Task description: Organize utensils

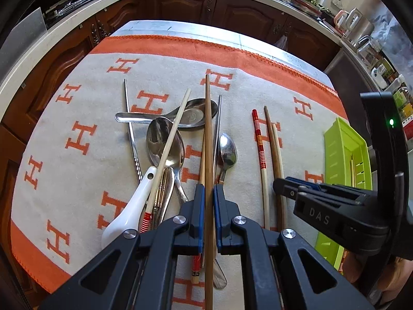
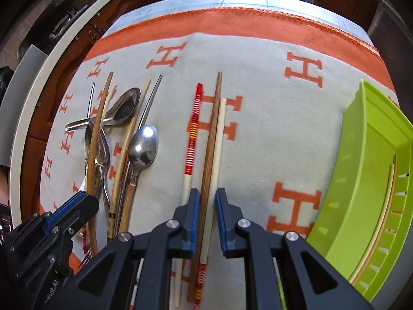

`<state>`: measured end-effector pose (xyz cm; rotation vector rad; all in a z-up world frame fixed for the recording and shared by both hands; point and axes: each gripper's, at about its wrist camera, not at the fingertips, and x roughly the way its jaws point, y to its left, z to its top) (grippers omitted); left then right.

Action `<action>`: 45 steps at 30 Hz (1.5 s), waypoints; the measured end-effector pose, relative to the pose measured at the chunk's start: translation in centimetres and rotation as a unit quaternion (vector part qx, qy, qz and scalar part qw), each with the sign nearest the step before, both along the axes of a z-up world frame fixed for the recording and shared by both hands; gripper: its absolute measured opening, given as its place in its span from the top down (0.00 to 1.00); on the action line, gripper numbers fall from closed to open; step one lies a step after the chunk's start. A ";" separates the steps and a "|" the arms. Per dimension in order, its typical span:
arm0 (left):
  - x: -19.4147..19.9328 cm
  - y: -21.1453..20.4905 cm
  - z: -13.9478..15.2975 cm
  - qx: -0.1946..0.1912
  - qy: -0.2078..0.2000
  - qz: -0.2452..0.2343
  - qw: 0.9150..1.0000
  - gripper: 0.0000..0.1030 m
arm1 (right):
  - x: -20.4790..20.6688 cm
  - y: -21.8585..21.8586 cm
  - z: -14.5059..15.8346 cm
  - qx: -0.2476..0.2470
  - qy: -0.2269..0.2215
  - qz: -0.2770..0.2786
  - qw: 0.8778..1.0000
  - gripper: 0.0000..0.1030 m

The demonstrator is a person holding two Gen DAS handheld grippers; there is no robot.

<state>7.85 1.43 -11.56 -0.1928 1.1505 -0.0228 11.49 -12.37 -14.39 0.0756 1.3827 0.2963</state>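
Note:
My left gripper (image 1: 209, 192) is shut on a long brown chopstick (image 1: 207, 118), which sticks out over a heap of steel spoons (image 1: 165, 144), a white ceramic spoon (image 1: 129, 211) and other chopsticks on the orange-and-cream cloth (image 1: 77, 180). My right gripper (image 2: 207, 195) points down at the cloth, its pads pressed on a dark brown chopstick (image 2: 213, 129) and a pale chopstick (image 2: 220, 129) lying side by side. A red-striped chopstick (image 2: 193, 129) lies just left of them. The right gripper (image 1: 286, 186) also shows in the left wrist view. The left gripper (image 2: 85, 202) shows at the lower left of the right wrist view.
A lime green slotted basket (image 2: 361, 155) stands at the right edge of the cloth with pale chopsticks (image 2: 388, 206) in it. Dark wooden cabinets (image 1: 180, 5) and a white counter (image 1: 38, 51) surround the table. Bare cloth (image 2: 271, 142) lies between the chopsticks and the basket.

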 end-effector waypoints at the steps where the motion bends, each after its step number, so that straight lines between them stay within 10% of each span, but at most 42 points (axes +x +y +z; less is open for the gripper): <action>1: 0.0 0.0 0.1 -0.001 -0.002 0.000 1.000 0.95 | -0.1 -0.1 0.0 0.001 -0.002 -0.002 1.000 0.88; 9: -0.1 -0.2 0.4 -0.005 -0.004 -0.005 1.000 0.95 | -1.8 1.2 0.2 -0.050 -0.059 0.012 0.997 0.86; 27: -1.9 -1.2 2.9 0.012 -0.030 -0.030 0.999 0.95 | -2.5 -2.6 3.8 0.065 -0.042 -0.053 0.996 0.89; 45: -0.1 -15.5 4.8 -0.075 0.034 -0.222 0.971 0.95 | -7.4 -16.3 7.3 0.082 -0.043 -0.221 0.971 0.89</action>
